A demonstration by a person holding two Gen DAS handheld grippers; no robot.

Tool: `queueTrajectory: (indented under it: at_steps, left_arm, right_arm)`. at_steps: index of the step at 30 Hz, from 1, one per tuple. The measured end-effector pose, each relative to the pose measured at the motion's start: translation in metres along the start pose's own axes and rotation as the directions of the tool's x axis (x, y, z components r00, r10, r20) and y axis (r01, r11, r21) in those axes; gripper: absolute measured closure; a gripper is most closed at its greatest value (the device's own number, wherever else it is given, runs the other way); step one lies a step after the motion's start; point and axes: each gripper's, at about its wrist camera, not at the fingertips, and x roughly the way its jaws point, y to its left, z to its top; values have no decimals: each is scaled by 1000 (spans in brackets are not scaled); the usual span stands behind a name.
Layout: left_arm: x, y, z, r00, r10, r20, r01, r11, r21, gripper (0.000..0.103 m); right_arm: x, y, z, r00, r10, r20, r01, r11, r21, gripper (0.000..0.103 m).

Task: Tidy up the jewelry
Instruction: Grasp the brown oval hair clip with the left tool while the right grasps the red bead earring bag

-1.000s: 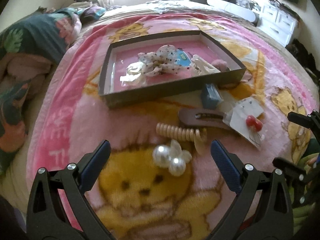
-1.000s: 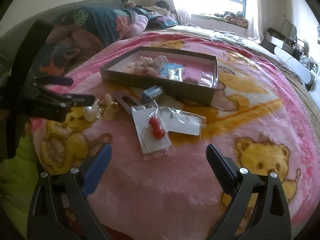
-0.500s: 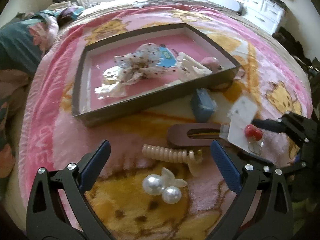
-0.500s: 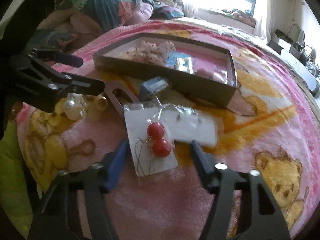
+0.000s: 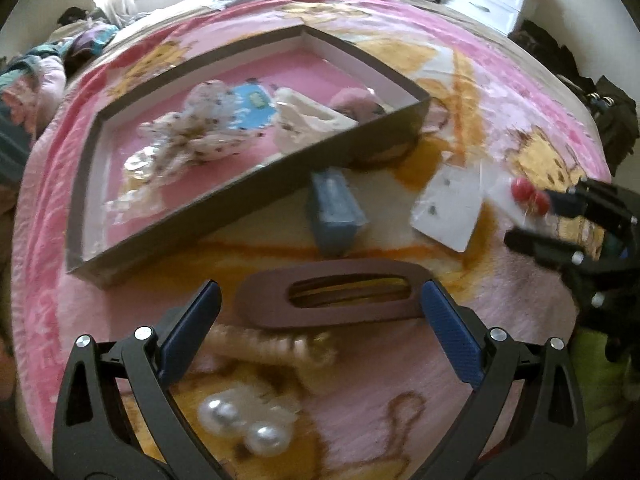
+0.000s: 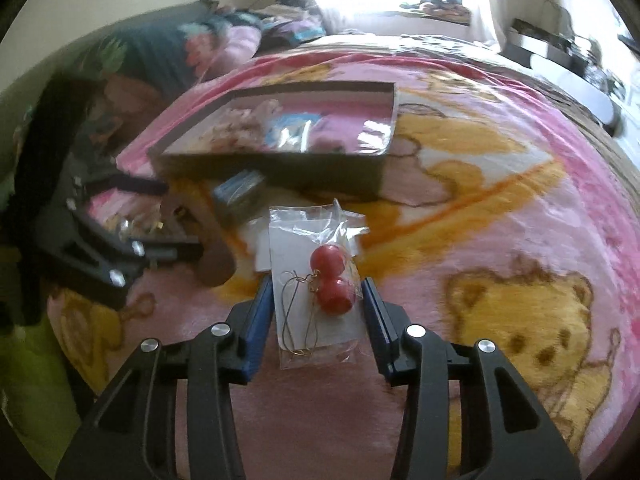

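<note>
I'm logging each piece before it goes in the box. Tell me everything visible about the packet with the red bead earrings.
The clear plastic packet of red bead earrings holds a white backing card, two glossy round red beads and thin gold-coloured wire hooks. It lies flat on the pink plush blanket, overlapping another white card. The right tongs have just been closing and straddle it, blue pads at its edges; contact is unclear.
</note>
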Motion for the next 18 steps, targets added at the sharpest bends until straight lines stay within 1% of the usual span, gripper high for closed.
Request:
queueTrajectory:
  at_steps: [2,4,8,11,13,16,17,18]
  left_arm:
    - [4,-5,0,1000,-11,-6,11,1000,6,9]
    - [8,-9,0,1000,-1,-7,1,1000,14,9]
    - [9,-8,1,1000,1,-4,-1,1000,-3,9]
    - [12,-11,0,1000,18,-3,-18,1000,25,9]
    - [13,-7,0,1000,-9,-11,9,1000,8,9]
    - [13,12,-3,996,-85,-24,82,992,-93,9]
    - [12,19,-4,994,-106,-17,103,986,-127,14]
    - [10,25,-6,991,-135,-13,131,978,-164,21]
  right_arm:
    - [-6,-6,2,1000,-4,18,3,1000,17,61]
    - [-10,-11,4,1000,-3,28,2,1000,32,61]
    - [-11,-18,7,999,5,35,-7,998,61,61]
    - [-11,-20,8,999,8,38,-11,997,71,61]
    - [-12,-20,9,999,7,40,-10,997,72,61]
    - [-12,-19,9,999,9,43,-12,997,72,61]
    - [-13,-19,9,999,10,44,-13,997,72,61]
    - [-13,-18,9,999,12,45,-15,997,71,61]
